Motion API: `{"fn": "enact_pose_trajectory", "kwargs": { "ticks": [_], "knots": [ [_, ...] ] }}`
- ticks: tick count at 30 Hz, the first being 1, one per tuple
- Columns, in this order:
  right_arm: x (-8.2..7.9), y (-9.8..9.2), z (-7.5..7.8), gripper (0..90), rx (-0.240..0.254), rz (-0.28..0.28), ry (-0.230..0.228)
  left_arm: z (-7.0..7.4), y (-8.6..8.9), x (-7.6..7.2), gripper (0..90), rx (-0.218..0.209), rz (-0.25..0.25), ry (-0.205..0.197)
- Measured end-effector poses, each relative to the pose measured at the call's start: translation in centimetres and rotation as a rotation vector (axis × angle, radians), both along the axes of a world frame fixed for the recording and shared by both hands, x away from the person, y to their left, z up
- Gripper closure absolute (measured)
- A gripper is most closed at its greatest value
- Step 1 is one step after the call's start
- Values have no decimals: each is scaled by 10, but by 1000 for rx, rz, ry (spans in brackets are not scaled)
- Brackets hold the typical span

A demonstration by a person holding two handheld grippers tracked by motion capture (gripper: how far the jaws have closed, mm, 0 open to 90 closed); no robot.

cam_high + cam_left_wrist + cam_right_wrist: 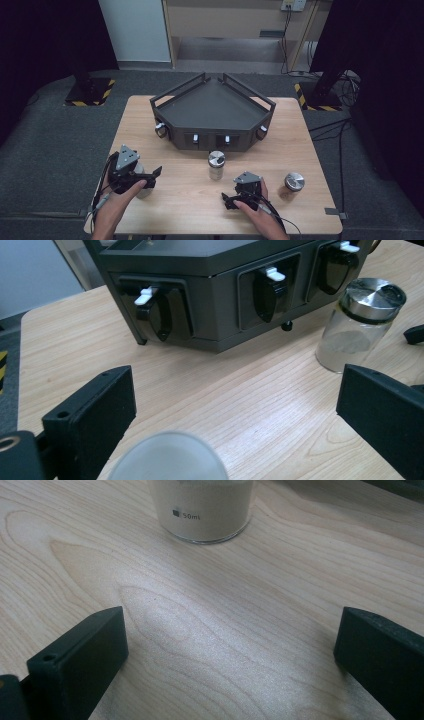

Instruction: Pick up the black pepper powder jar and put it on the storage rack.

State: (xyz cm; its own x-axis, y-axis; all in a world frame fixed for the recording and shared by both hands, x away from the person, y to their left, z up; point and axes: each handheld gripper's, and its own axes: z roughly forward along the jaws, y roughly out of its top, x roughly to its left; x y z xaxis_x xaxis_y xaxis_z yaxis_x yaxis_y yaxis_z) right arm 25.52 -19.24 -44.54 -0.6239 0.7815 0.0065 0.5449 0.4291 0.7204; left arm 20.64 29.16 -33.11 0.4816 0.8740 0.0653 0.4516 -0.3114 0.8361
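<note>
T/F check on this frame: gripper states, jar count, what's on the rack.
1. Both grippers are open. True: left gripper and right gripper have jaws wide apart, nothing clamped.
2. The dark tray rack holds jars on top. False: its top is bare.
3. A steel-lidded glass jar stands in front of the rack. True.
4. The right gripper clamps a jar. False: the jar ahead of it stands apart on the table.
5. The table is wooden. True.

Wooden table (pixel 170 120), dark angular rack (pixel 212 107), lidded glass jar (pixel 216 165) between left gripper (pixel 150 176) and right gripper (pixel 231 201)
</note>
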Motion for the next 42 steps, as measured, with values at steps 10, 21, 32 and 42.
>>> {"fn": "enact_pose_trajectory", "kwargs": {
  "ticks": [10,21,32,42],
  "knots": [
    [0,0,0,7,0,0,0,-13,13,-5,18,-17,36,-14],
    [0,0,0,8,0,0,0,-28,23,-11,18,-26,52,-33],
    [0,0,0,8,0,0,0,-45,24,-12,19,-15,50,-13],
    [0,0,0,8,0,0,0,-62,32,-13,44,-49,60,-13]
  ]
}}
